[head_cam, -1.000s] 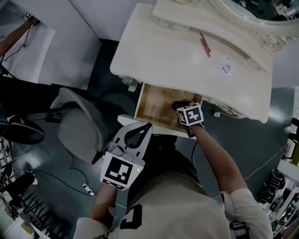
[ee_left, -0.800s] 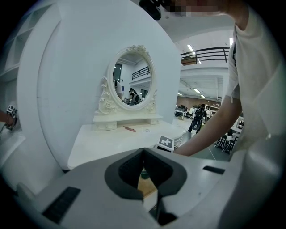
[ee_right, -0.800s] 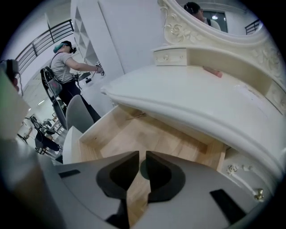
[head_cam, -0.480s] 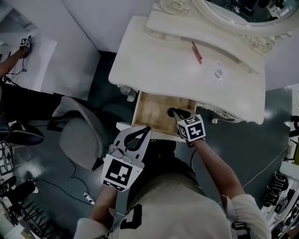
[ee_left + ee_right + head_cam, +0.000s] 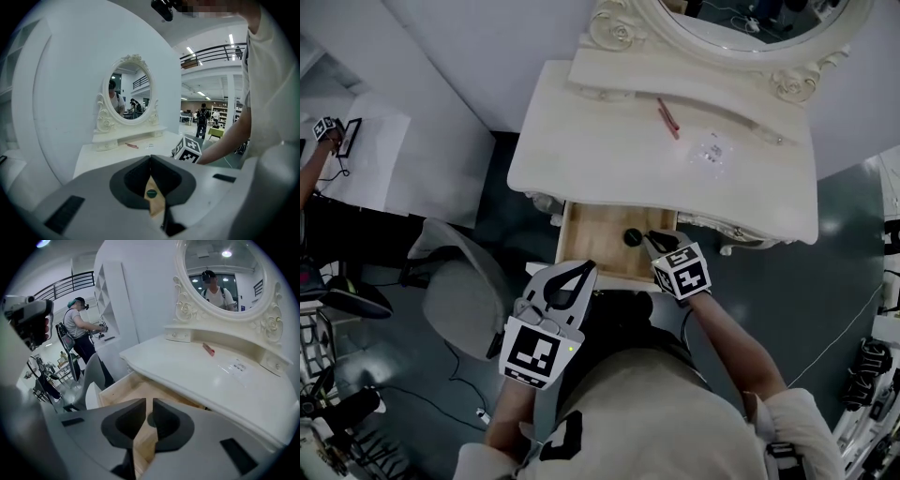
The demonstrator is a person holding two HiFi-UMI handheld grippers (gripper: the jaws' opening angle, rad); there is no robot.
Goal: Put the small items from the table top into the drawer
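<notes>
Red stick (image 5: 667, 114) lay slanting upper-left to lower-right on the table top (image 5: 581, 141); your left gripper (image 5: 584, 269) and right gripper (image 5: 650, 241) were both closed, empty.

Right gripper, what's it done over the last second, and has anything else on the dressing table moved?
The right gripper lifted back out of the drawer, jaws shut and empty, uncovering a dark round item on its floor. The left gripper stays shut; the red pen and clear packet still lie on the table top.
</notes>
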